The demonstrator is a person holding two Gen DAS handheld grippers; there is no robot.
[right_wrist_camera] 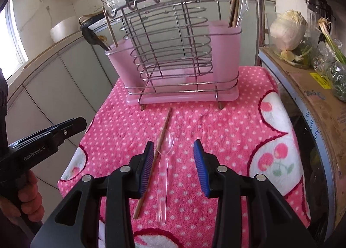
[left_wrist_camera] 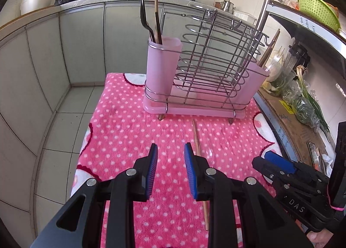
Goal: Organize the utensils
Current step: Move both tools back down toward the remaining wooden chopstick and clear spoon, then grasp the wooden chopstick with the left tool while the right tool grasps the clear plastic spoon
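A clear plastic spoon (right_wrist_camera: 165,161) lies flat on the pink polka-dot cloth (right_wrist_camera: 216,131), bowl end pointing toward the rack. A single wooden chopstick (right_wrist_camera: 161,140) lies just beside it on its left, crossing the edge of the spoon bowl. The right gripper (right_wrist_camera: 173,161) hovers above both, jaws wide apart and holding nothing; the spoon handle runs between the blue pads (right_wrist_camera: 200,163), and the chopstick passes close under the left pad.

The left gripper (left_wrist_camera: 170,168) is also parted and empty, positioned over bare cloth to the left of the chopstick.

Behind the utensils stands the wire utensil rack (right_wrist_camera: 170,53) on a pink tray, with a pink cup at each end. The left cup (left_wrist_camera: 162,64) contains a black spoon (left_wrist_camera: 143,19) and a chopstick; the right cup (right_wrist_camera: 225,51) contains chopsticks and a clear utensil.
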